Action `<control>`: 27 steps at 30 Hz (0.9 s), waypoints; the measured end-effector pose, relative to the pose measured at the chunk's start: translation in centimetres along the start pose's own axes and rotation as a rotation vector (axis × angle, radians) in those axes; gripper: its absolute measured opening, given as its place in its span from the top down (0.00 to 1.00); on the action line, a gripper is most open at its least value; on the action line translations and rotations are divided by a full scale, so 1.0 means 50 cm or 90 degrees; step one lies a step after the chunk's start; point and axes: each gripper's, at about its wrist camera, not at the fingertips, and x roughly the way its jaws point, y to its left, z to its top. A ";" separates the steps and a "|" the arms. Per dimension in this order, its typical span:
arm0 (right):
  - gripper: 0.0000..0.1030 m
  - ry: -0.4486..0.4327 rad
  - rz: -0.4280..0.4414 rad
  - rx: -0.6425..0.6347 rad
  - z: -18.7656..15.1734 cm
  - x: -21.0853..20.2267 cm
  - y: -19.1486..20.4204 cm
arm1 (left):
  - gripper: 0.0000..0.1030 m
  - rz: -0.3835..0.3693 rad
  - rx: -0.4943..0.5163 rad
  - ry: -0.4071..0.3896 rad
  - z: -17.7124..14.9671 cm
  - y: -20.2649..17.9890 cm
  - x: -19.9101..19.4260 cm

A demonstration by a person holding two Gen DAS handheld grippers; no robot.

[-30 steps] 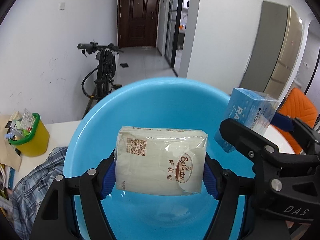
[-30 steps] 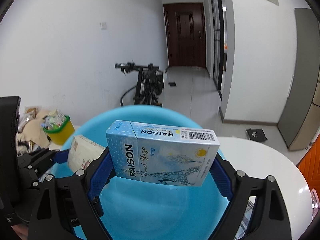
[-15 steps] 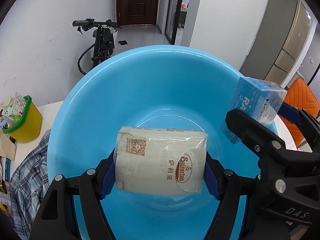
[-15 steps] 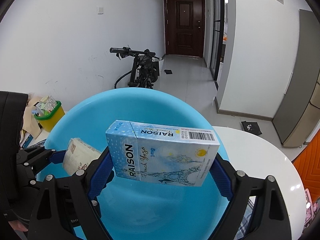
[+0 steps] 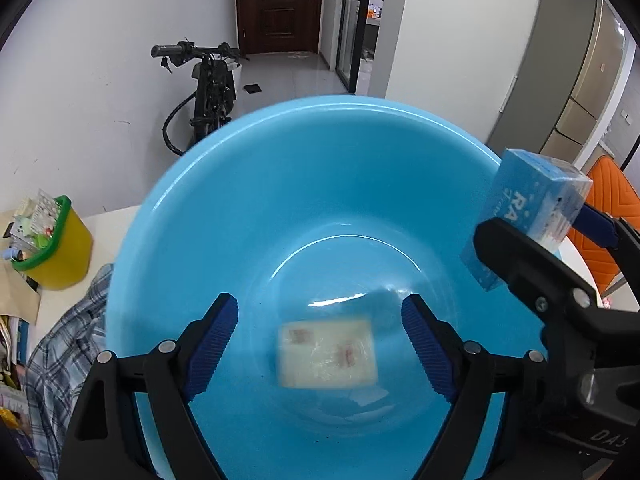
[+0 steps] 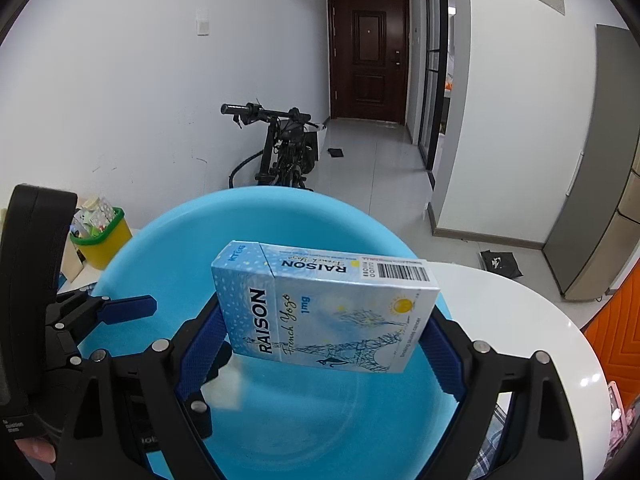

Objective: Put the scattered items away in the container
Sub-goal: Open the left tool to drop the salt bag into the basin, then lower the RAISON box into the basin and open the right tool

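Observation:
A big light-blue basin [image 5: 256, 208] [image 6: 168, 240] fills both views. A cream tissue pack [image 5: 327, 354], blurred, lies low in the basin's bottom, below my left gripper [image 5: 320, 340]. That gripper's jaws are opening and nothing is between the blue pads. My right gripper [image 6: 324, 340] is shut on a pale-blue RAISON box [image 6: 324, 308], held flat above the basin. In the left wrist view that box [image 5: 528, 216] hangs over the basin's right rim. The right wrist view shows only a pale blur of the tissue pack [image 6: 230, 384] behind the left finger.
The basin stands on a white round table [image 6: 520, 320]. A yellow bin with a green rim [image 5: 56, 240] and a plaid cloth [image 5: 60, 352] lie left of the basin. An orange chair [image 5: 612, 208] is at the right. A bicycle [image 5: 208, 92] leans against the far wall.
My left gripper's jaws have spread apart and let go of the tissue pack, which has dropped into the basin. The left wrist view has tipped down. The right gripper has kept its box and stayed put.

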 end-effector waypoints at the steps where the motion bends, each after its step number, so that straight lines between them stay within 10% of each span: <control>1: 0.14 -0.002 -0.001 -0.001 0.000 -0.002 0.002 | 0.16 -0.001 0.003 0.002 0.001 0.001 0.000; 18: 0.14 0.020 0.049 0.036 0.003 -0.003 -0.026 | 0.16 0.015 -0.095 -0.057 0.021 0.086 -0.048; 27: 0.14 0.119 0.091 -0.057 -0.025 0.045 0.032 | 0.16 0.090 -0.097 -0.079 0.028 0.133 -0.071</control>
